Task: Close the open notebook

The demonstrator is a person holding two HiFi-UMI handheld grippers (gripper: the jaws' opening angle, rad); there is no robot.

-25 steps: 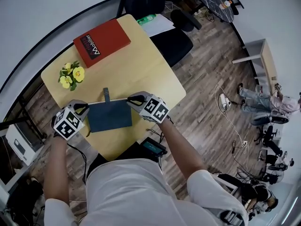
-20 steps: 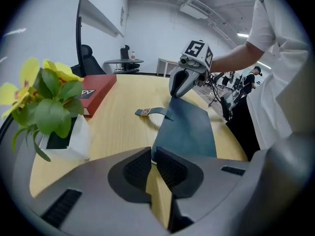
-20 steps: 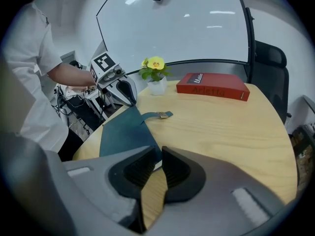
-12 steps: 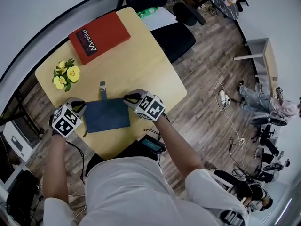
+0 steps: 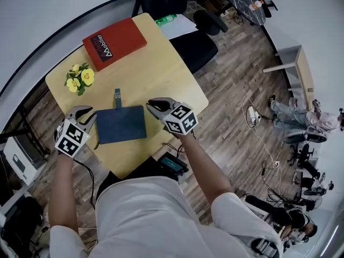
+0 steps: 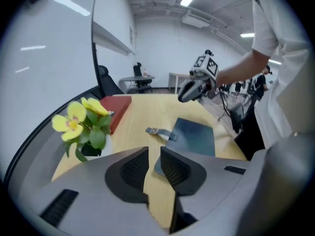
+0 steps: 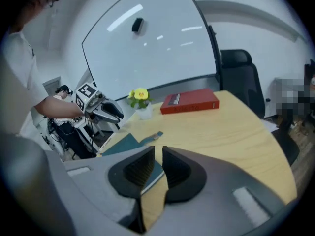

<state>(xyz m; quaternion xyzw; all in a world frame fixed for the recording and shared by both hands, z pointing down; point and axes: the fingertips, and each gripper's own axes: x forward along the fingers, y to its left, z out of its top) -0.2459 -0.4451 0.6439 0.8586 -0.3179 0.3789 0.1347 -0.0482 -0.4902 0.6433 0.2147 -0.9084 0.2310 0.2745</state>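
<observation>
The dark blue rectangular notebook (image 5: 121, 124) lay flat and already shut on the pale wooden tabletop (image 5: 161, 69), its long axis running between the tools. The left hand-held gripper (image 5: 85, 113), its jaws just opening and empty, hovered beside its left edge. The right hand-held gripper (image 5: 155, 105), closed on nothing, hovered equally near its right edge. The left gripper view showed the cover's strap (image 6: 156, 131) more clearly than the head view.

The table's (image 5: 161, 74) middle and right edge lie bare. The book (image 5: 114, 43) blocks the far corner, the flowers (image 5: 80, 78) the left corner. The notebook (image 5: 121, 124) fills the near part, with the left gripper (image 5: 86, 113) and right gripper (image 5: 154, 105) flanking it.
</observation>
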